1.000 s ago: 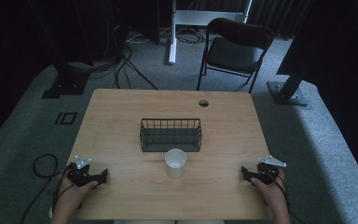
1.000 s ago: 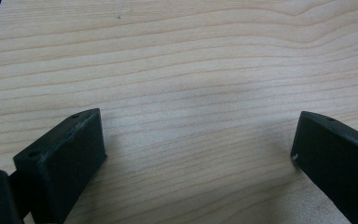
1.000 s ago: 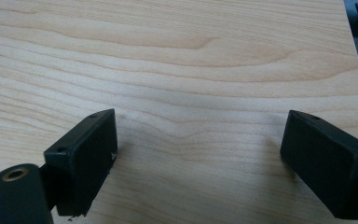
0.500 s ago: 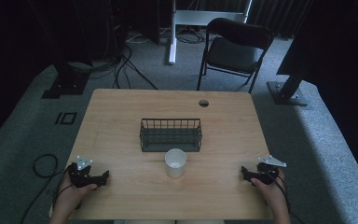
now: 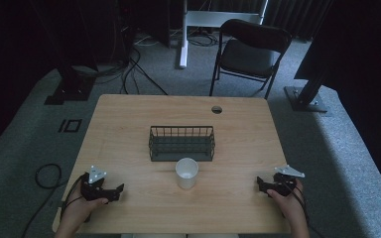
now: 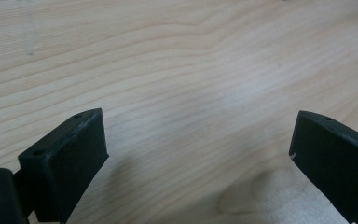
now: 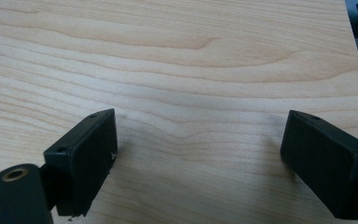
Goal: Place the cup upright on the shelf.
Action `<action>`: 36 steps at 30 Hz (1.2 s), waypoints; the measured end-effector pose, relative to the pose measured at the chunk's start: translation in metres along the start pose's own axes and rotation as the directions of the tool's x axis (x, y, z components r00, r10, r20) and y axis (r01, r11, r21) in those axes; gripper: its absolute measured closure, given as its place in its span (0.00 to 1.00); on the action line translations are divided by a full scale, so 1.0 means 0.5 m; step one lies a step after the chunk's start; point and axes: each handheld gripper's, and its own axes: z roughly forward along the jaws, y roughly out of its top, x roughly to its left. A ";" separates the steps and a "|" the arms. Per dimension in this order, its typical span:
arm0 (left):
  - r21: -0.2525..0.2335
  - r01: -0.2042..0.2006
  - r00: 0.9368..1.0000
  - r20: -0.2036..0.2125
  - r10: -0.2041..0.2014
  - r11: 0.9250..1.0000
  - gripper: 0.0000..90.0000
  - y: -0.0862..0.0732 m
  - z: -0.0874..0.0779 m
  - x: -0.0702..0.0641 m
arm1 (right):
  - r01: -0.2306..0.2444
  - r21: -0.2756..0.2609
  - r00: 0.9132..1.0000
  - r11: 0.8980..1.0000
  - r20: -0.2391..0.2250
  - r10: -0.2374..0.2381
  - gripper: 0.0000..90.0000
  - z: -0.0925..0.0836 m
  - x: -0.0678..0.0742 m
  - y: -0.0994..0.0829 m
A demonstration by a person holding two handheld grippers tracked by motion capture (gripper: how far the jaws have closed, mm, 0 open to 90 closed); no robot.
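high view: left gripper [image 5: 116,190] and right gripper [image 5: 262,184] both unclenched, empty, flanking unlabelled white cup [image 5: 186,173]

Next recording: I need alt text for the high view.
A white paper cup stands on a light wooden table, just in front of a black wire basket. A person's hands rest the left gripper and right gripper, jaws open, at the near corners.

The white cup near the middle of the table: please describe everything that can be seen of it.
The white cup stands upright on the wooden table, mouth open upward. It looks like plain paper or plastic, with no handle or lid, slightly narrower at the base. What is inside cannot be told. It stands just in front of the black wire basket, apart from it; nothing touches it but the table.
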 end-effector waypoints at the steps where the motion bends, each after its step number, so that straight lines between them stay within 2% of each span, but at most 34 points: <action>1: 0.000 -0.003 1.000 0.010 0.003 1.000 0.05 0.000 0.000 -0.003 | 0.000 0.000 1.000 1.000 0.000 0.000 0.12 0.000 0.000 0.000; 4: -0.011 0.000 0.999 0.048 0.000 1.000 0.05 0.003 -0.001 -0.013 | 0.001 0.000 1.000 1.000 -0.001 -0.001 0.12 0.000 0.000 0.000; 8: -0.016 -0.021 0.999 0.047 0.022 1.000 0.05 0.010 -0.002 -0.025 | 0.001 0.000 1.000 1.000 -0.001 -0.001 0.12 0.000 0.000 0.000; 11: -0.042 -0.023 0.997 0.077 0.026 0.999 0.05 0.021 -0.007 -0.041 | 0.003 0.000 1.000 1.000 -0.002 -0.003 0.12 0.000 0.001 0.000; 18: -0.073 -0.050 0.995 0.088 0.056 0.996 0.05 0.040 -0.019 -0.062 | 0.004 0.000 1.000 1.000 -0.003 -0.004 0.12 0.000 0.001 0.000; 19: -0.084 -0.064 0.993 0.098 0.072 0.994 0.05 0.045 -0.021 -0.071 | 0.003 0.000 1.000 1.000 -0.003 -0.003 0.12 0.000 0.001 0.000; 21: -0.093 -0.059 0.991 0.113 0.069 0.994 0.05 0.049 -0.022 -0.079 | 0.003 0.000 1.000 1.000 -0.003 -0.003 0.12 0.000 0.001 0.000; 23: -0.093 -0.068 0.990 0.116 0.079 0.993 0.05 0.050 -0.023 -0.085 | 0.004 0.000 1.000 1.000 -0.003 -0.004 0.12 0.000 0.001 0.000; 24: -0.095 -0.088 0.990 0.106 0.098 0.992 0.05 0.053 -0.022 -0.096 | 0.004 0.000 1.000 1.000 -0.003 -0.004 0.12 0.000 0.001 0.000; 28: -0.104 -0.106 0.984 0.130 0.119 0.989 0.05 0.061 -0.017 -0.116 | 0.004 0.000 1.000 1.000 -0.003 -0.004 0.12 0.000 0.001 0.000; 31: -0.112 -0.111 0.984 0.128 0.125 0.987 0.05 0.065 -0.014 -0.122 | 0.004 0.000 1.000 1.000 -0.003 -0.004 0.12 0.000 0.001 0.000; 32: -0.119 -0.119 0.981 0.142 0.136 0.986 0.05 0.069 -0.011 -0.129 | 0.006 0.000 1.000 1.000 -0.004 -0.006 0.12 0.000 0.001 0.000; 33: -0.119 -0.119 0.981 0.142 0.136 0.986 0.05 0.069 -0.011 -0.129 | 0.008 0.000 1.000 1.000 -0.006 -0.008 0.12 0.000 0.001 0.000; 36: -0.137 -0.128 0.974 0.170 0.151 0.982 0.05 0.077 -0.004 -0.143 | 0.009 0.000 1.000 1.000 -0.007 -0.009 0.12 0.000 0.001 0.000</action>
